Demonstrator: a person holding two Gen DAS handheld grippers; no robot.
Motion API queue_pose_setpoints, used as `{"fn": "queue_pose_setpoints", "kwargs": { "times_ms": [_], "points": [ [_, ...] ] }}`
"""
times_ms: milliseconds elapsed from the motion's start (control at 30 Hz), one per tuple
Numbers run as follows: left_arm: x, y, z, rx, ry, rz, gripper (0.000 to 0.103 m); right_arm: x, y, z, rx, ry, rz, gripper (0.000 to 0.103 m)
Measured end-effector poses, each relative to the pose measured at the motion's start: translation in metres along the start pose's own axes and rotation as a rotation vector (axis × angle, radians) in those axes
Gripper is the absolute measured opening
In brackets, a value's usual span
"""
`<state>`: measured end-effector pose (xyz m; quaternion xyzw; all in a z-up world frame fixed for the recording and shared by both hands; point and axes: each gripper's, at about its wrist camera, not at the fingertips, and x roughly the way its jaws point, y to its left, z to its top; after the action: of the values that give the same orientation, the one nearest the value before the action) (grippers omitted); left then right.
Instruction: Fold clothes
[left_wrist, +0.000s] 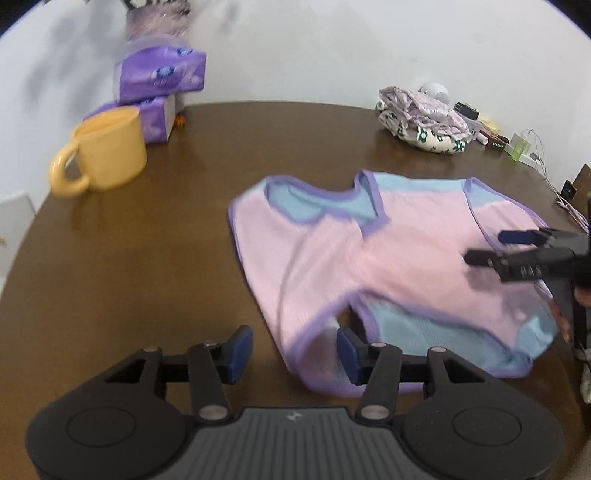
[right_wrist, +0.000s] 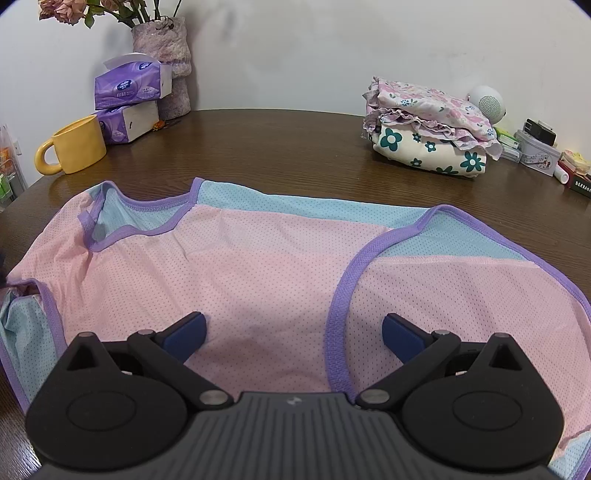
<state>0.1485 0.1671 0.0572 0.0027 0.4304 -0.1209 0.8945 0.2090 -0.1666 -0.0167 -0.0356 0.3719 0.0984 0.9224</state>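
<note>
Two grippers over brown wooden table (right_wrist: 295, 147). Pink and light-blue mesh garment (right_wrist: 258, 266) with purple trim spread flat on table, nearer the front edge, partly folded over itself at one end.

Left gripper (left_wrist: 294, 349): jaws spread wide, blue pads (left_wrist: 242, 350) showing, one finger just left of garment's near corner, the other over its purple hem. Touching cloth or not: cannot tell.

Right gripper (right_wrist: 293, 336): jaws spread wide, low over pink middle panel, purple armhole binding running between its fingers. Nothing pinched. Seen also from left wrist view at garment's right end (left_wrist: 487, 245), tips apart.

Elsewhere: yellow mug (right_wrist: 72, 146) at far left; stacked purple tissue packs (right_wrist: 129, 99) behind mug; vase (right_wrist: 166, 62) with flowers against wall; pile of folded floral clothes (right_wrist: 428, 133) at far right, well apart from garment; small clutter beyond pile.
</note>
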Motion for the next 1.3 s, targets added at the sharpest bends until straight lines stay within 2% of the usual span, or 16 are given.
{"fn": "queue_pose_setpoints", "kwargs": {
  "times_ms": [167,233,300,400,533,567,600,667,700,800,933,967,1000,1033,1167,1300],
  "points": [
    [0.0,-0.003,-0.015,-0.105,-0.042,0.06,0.046,0.0,0.0,0.0,0.002,0.0,-0.002,0.102],
    [0.002,-0.01,-0.016,-0.091,-0.056,0.109,0.035,0.0,0.0,-0.001,0.002,-0.001,-0.002,0.102],
    [0.004,-0.021,-0.016,-0.043,-0.064,0.168,0.002,0.0,0.0,-0.001,0.001,-0.002,-0.001,0.102],
    [0.006,-0.038,-0.017,0.049,-0.075,0.27,0.001,0.0,-0.001,-0.001,-0.001,-0.003,0.001,0.102],
    [0.004,-0.068,-0.03,0.326,-0.07,0.507,0.001,0.0,-0.002,-0.002,-0.004,-0.003,0.005,0.102],
    [0.006,-0.072,-0.034,0.37,-0.054,0.533,0.003,0.0,-0.002,-0.002,-0.005,-0.003,0.005,0.102],
    [0.007,-0.075,-0.038,0.392,-0.043,0.546,0.009,0.0,-0.001,-0.002,-0.005,-0.003,0.005,0.102],
    [0.006,-0.077,-0.042,0.362,-0.037,0.528,0.014,0.0,-0.001,-0.002,-0.005,-0.004,0.005,0.102],
    [0.005,-0.077,-0.044,0.337,-0.04,0.518,0.021,0.0,-0.001,-0.002,-0.005,-0.004,0.005,0.102],
    [-0.003,-0.069,-0.043,0.194,-0.072,0.469,0.035,0.0,-0.001,-0.002,-0.005,-0.005,0.006,0.102],
    [-0.004,-0.052,-0.038,0.02,-0.096,0.402,0.035,-0.001,-0.001,-0.002,-0.003,-0.002,0.009,0.102],
    [-0.004,-0.05,-0.037,0.006,-0.103,0.393,0.03,-0.001,-0.001,-0.001,-0.002,0.001,0.01,0.103],
    [-0.003,-0.051,-0.037,0.021,-0.101,0.389,0.01,-0.002,-0.002,0.0,0.002,0.004,0.013,0.103],
    [-0.003,-0.054,-0.038,0.052,-0.089,0.393,0.002,-0.002,-0.004,0.0,0.007,0.006,0.014,0.103],
    [-0.005,-0.072,-0.054,0.218,-0.057,0.466,0.002,-0.019,-0.02,-0.003,0.037,-0.019,0.032,0.103],
    [-0.009,-0.073,-0.062,0.264,-0.032,0.49,0.004,-0.041,-0.041,-0.007,0.071,-0.055,0.056,0.103]
  ]
}}
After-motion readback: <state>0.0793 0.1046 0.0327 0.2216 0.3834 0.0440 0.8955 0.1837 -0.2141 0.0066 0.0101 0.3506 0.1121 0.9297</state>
